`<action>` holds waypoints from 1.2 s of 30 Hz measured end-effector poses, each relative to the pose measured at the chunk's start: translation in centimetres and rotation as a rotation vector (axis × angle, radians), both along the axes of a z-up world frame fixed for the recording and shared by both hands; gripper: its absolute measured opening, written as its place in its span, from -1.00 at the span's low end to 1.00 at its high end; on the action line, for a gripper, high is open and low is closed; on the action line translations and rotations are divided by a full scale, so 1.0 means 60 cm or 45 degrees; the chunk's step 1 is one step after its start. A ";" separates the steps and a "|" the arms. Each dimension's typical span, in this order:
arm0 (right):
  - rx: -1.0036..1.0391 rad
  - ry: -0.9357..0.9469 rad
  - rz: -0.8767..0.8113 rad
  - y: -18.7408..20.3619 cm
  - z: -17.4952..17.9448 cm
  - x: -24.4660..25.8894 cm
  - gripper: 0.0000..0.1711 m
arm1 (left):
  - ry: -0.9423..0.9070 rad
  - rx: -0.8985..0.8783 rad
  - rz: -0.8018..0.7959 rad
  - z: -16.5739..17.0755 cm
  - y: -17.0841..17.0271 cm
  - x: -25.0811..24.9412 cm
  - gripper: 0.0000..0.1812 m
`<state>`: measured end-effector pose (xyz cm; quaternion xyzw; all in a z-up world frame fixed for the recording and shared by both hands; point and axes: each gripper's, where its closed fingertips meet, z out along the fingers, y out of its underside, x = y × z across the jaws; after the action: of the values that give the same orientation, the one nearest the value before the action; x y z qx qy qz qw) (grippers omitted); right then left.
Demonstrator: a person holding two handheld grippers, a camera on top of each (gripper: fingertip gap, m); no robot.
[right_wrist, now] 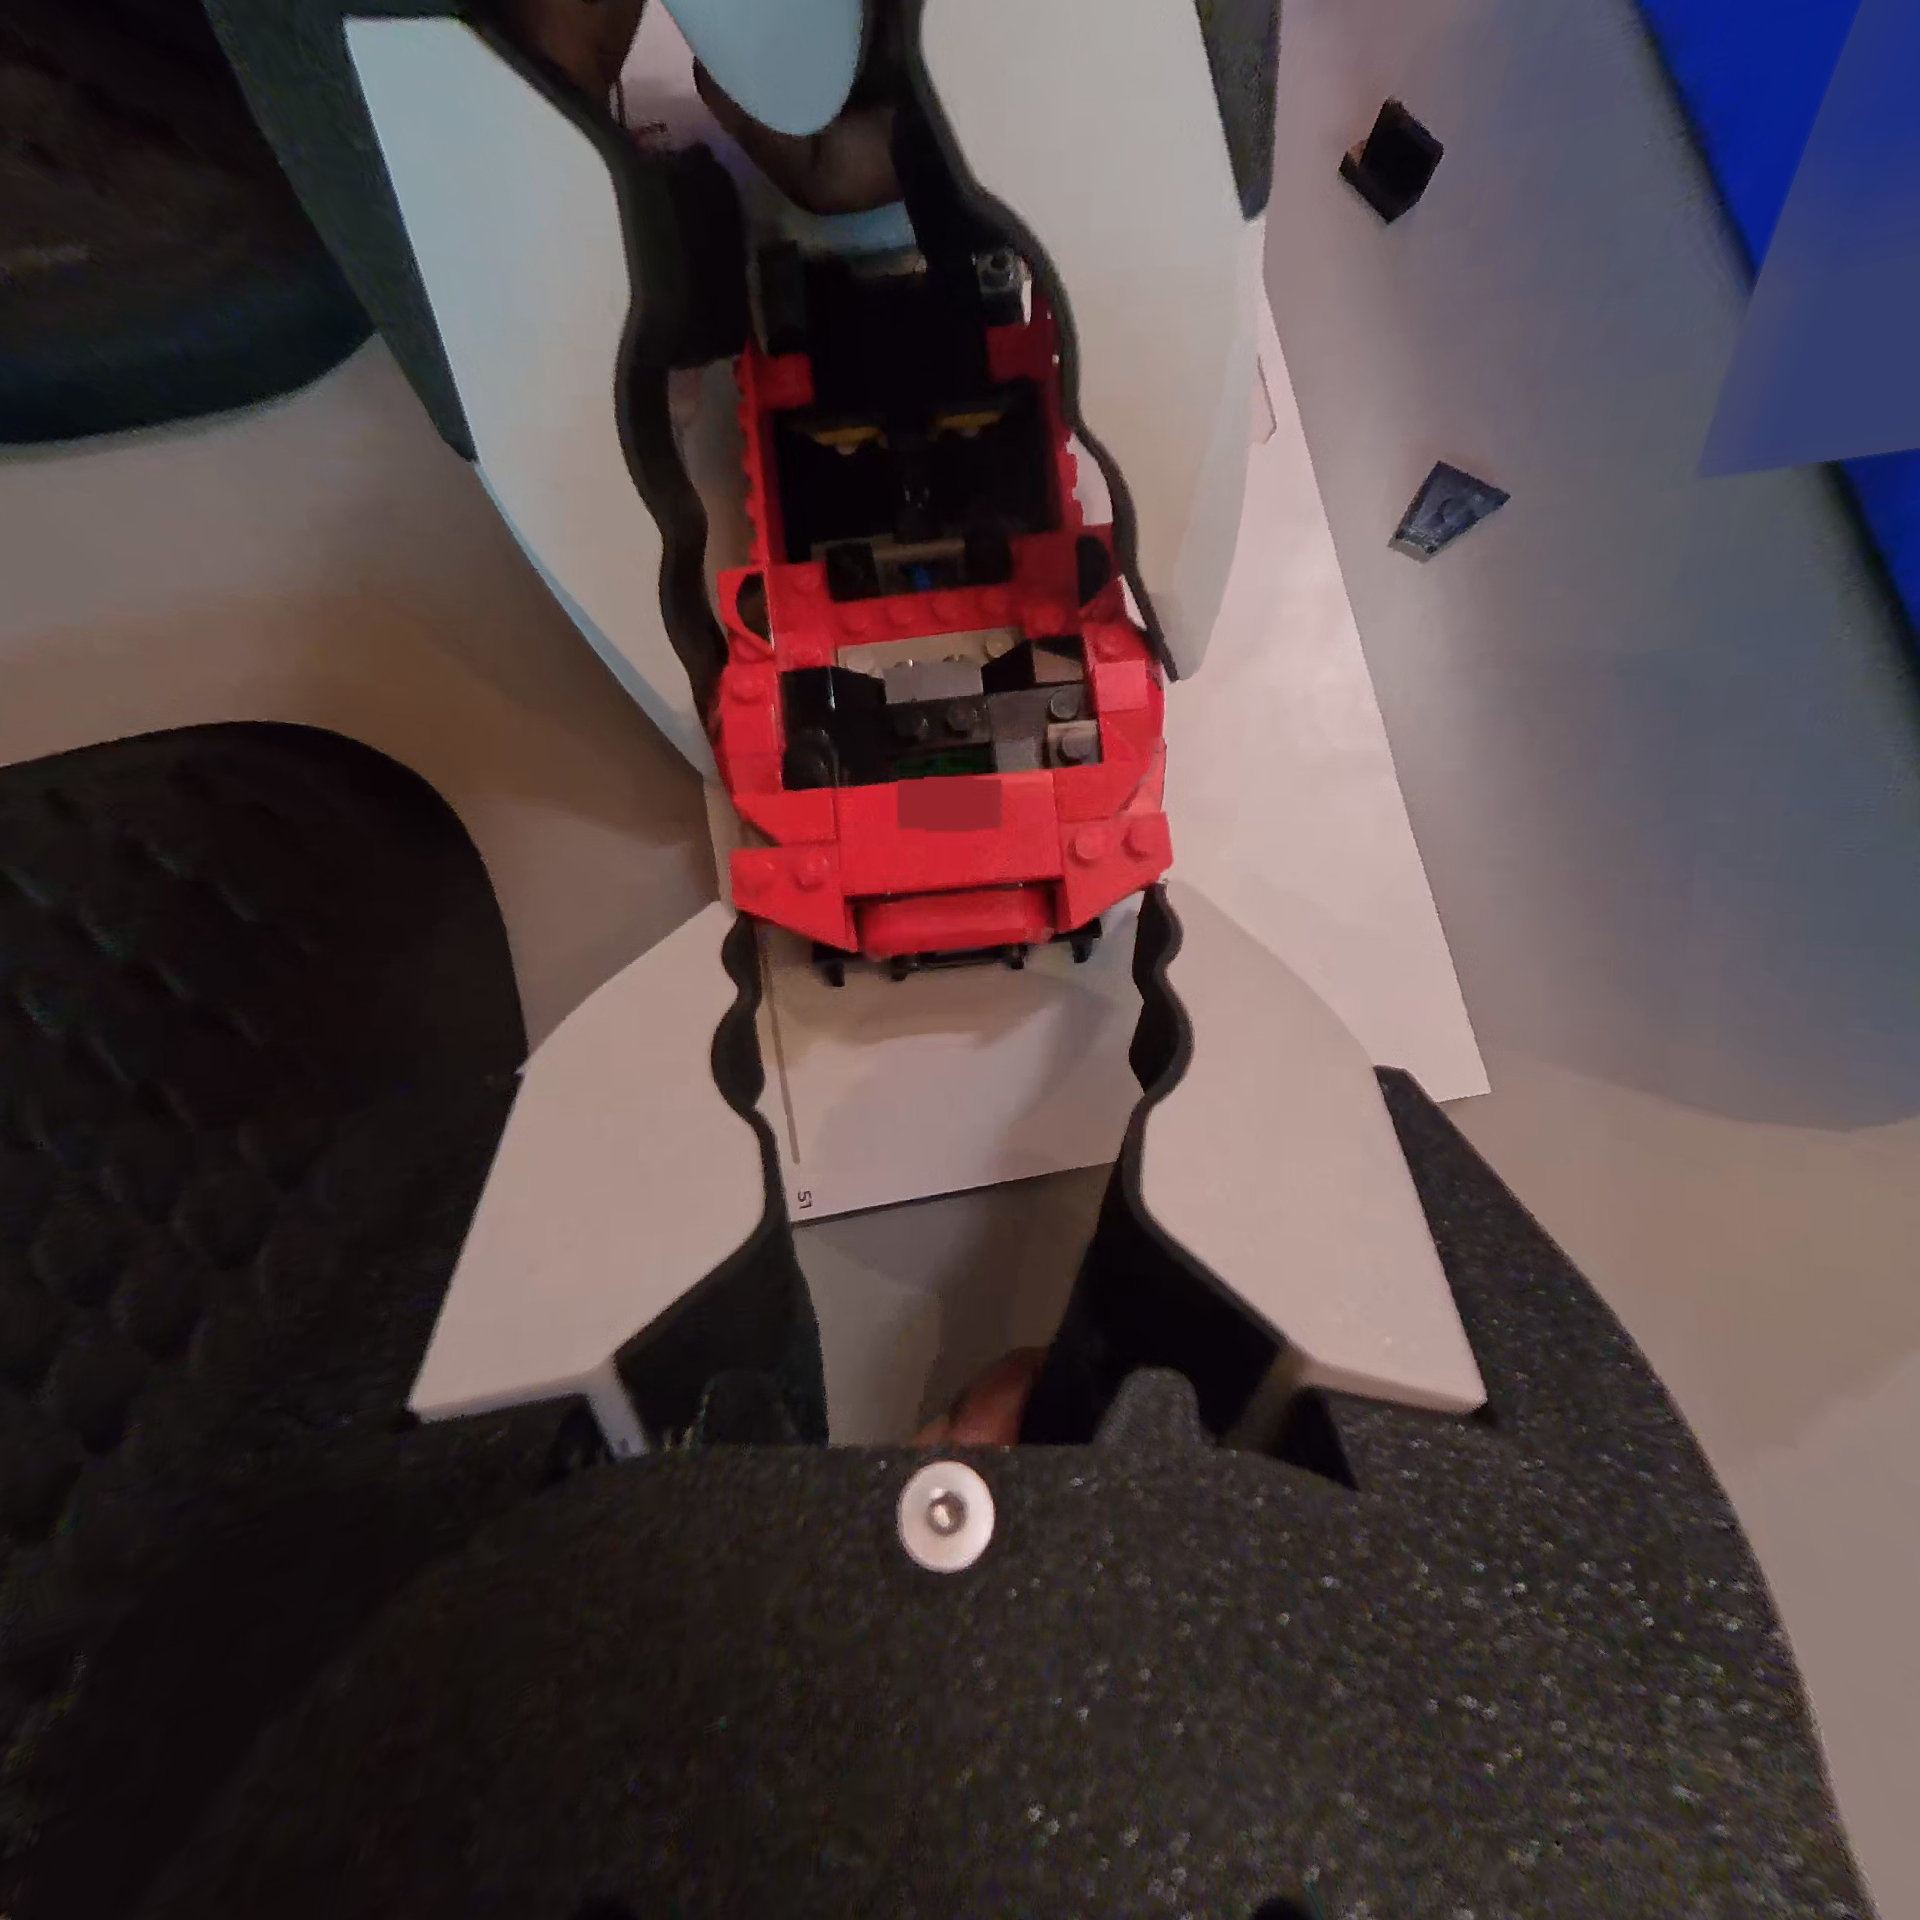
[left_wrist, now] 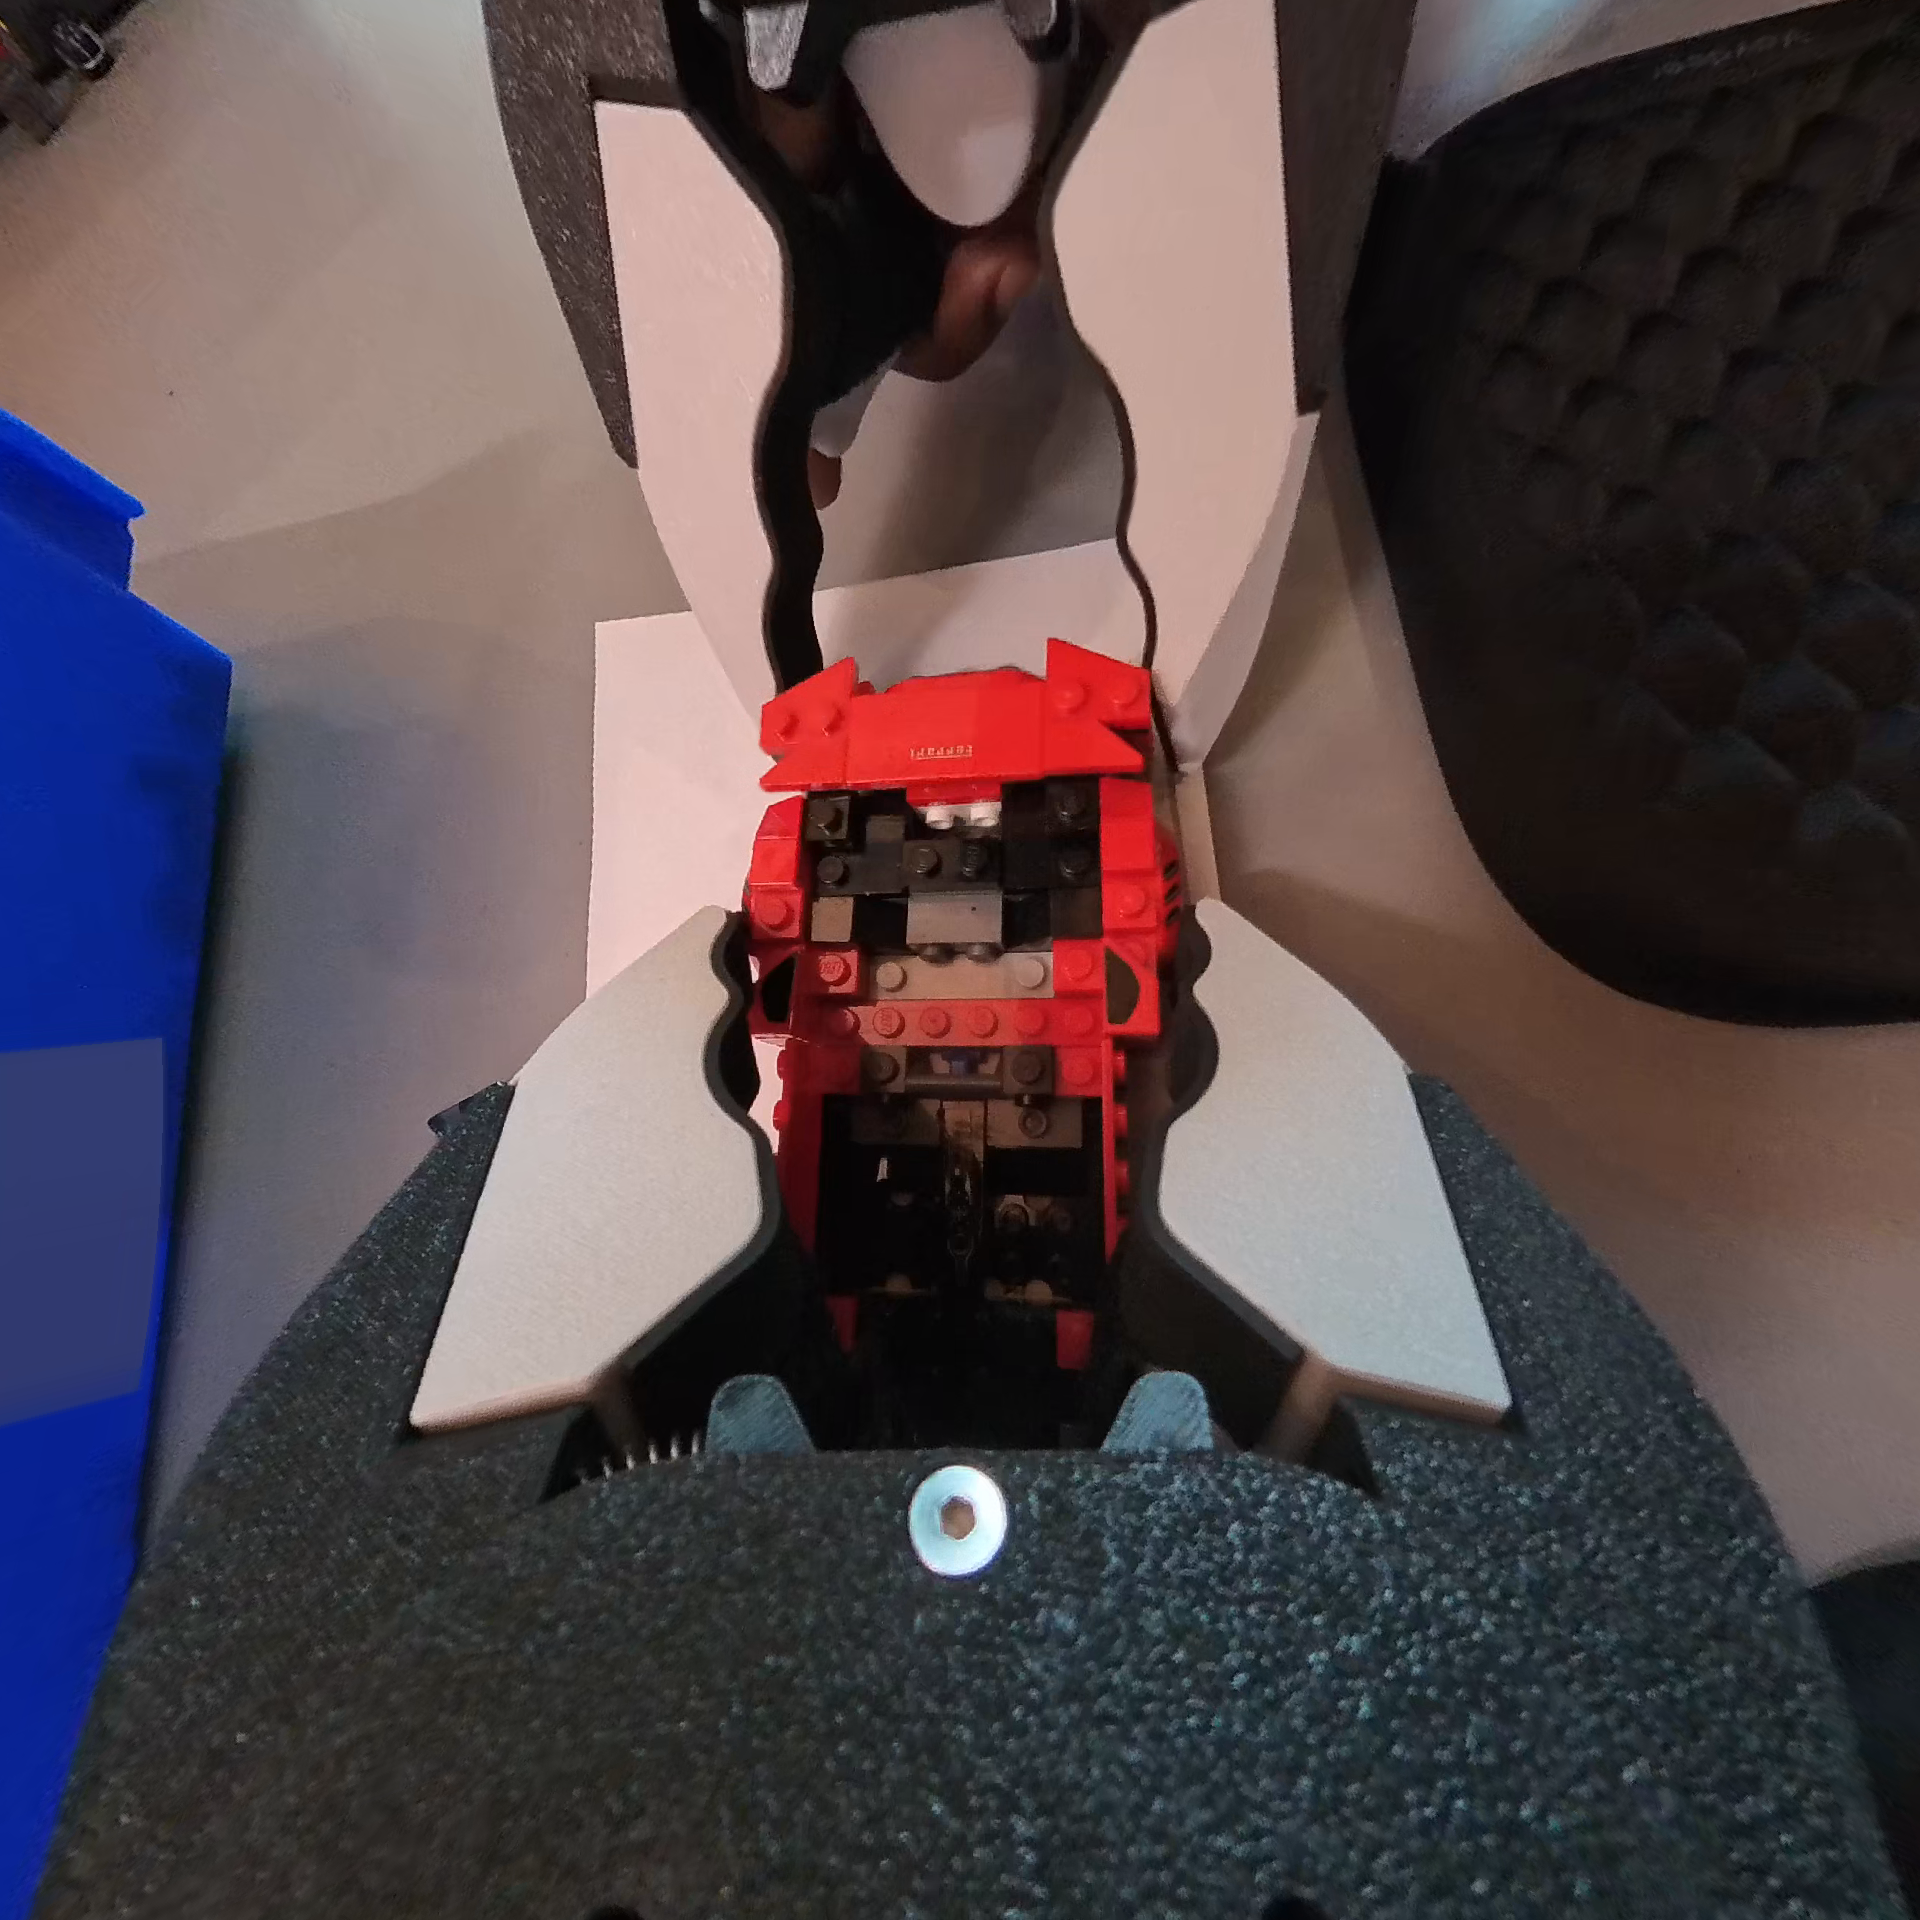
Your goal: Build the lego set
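Counter (left_wrist: pixel 364 312) is carrying the whole setup; pale surface, a dark quilted pad (left_wrist: pixel 1683 499) is lying to one side, a blue bin (left_wrist: pixel 94 935) to the other.

White instruction sheet (right_wrist: pixel 1299 935) is lying flat on the counter and is serving as the work spot; the model is sitting over it.

Left gripper (left_wrist: pixel 961 977) is gripping the half-built red car (left_wrist: pixel 956 935) across its middle, the wavy inner faces pressing on both flanks. Judgement: it is acting as a vise, keeping the body steady so parts can be pushed on without the model sliding.

Right gripper (right_wrist: pixel 945 935) is facing the car from the opposite end, its tips sitting at the corners of the red end section. Jaws are standing about as wide as that end; whether they are pressing on it or merely framing it, I cannot tell. Judgement: it is either bracing the end or lining up for a press on the red plates.

Car itself: red shell, black and grey interior open from above, many bare studs showing, so roof and upper panels are likely not yet fitted.

Two small dark loose pieces (right_wrist: pixel 1444 509) are lying on the counter near the blue bin, well apart from the car, probably waiting as stock.
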<state>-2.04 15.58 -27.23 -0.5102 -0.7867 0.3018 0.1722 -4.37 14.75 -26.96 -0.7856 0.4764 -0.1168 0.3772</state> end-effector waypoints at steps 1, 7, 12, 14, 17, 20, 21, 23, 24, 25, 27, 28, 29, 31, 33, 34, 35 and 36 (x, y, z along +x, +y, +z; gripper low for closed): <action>0.010 -0.004 0.004 0.000 0.000 0.000 -0.19 | 0.001 0.002 -0.001 0.000 0.000 0.000 -0.15; 0.023 -0.009 0.025 0.001 0.000 0.000 -0.19 | -0.002 0.004 0.000 0.000 0.000 0.000 -0.15; 0.066 -0.026 0.054 -0.001 0.003 -0.003 -0.18 | 0.011 0.005 -0.006 0.000 0.000 0.000 -0.15; 0.066 -0.057 0.053 0.000 0.003 -0.002 -0.18 | 0.010 0.002 -0.003 0.000 0.000 0.000 -0.15; 0.067 -0.067 0.060 0.000 0.001 -0.001 -0.18 | 0.006 0.000 -0.002 0.000 0.000 0.000 -0.15; 0.041 -0.065 0.052 -0.001 -0.003 0.000 -0.20 | 0.004 0.002 -0.002 0.000 0.000 0.000 -0.15; 0.031 -0.057 0.048 -0.002 -0.002 0.000 -0.20 | 0.004 0.002 -0.002 0.000 0.000 0.000 -0.15; 0.021 -0.037 0.046 -0.002 0.000 -0.002 -0.20 | 0.004 0.004 -0.002 0.000 0.000 0.000 -0.15; 0.018 -0.038 0.044 -0.003 0.000 -0.002 -0.20 | 0.005 0.004 -0.001 0.000 0.000 0.000 -0.15; 0.018 -0.042 0.042 -0.003 0.000 -0.001 -0.20 | 0.005 0.004 0.000 0.000 0.000 0.000 -0.15; 0.023 -0.054 0.042 -0.002 0.000 -0.002 -0.20 | 0.005 0.001 0.003 0.000 0.000 0.000 -0.15; 0.026 -0.055 0.043 -0.002 0.001 -0.002 -0.20 | 0.006 0.000 0.005 0.000 0.000 0.000 -0.15; 0.025 -0.052 0.043 -0.002 0.000 -0.002 -0.20 | 0.006 0.000 0.006 0.000 0.000 0.000 -0.15; 0.017 -0.047 0.036 -0.002 -0.001 -0.001 -0.20 | 0.005 -0.002 0.009 0.000 0.000 0.000 -0.15; 0.008 -0.019 0.023 -0.002 0.000 -0.002 -0.21 | 0.002 -0.001 0.011 0.000 0.001 -0.001 -0.15; -0.007 -0.006 0.014 -0.003 0.000 -0.002 -0.22 | -0.001 0.000 0.013 0.000 0.001 -0.001 -0.15; -0.029 0.006 0.003 -0.004 0.000 -0.003 -0.24 | -0.005 -0.001 0.018 0.000 0.001 -0.002 -0.15; -0.051 0.019 -0.007 -0.004 0.000 -0.003 -0.25 | -0.009 0.000 0.022 0.000 0.001 -0.002 -0.15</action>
<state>-2.22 15.32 -27.22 -0.5135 -0.7777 0.3210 0.1686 -4.51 14.83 -26.93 -0.7892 0.4683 -0.1165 0.3798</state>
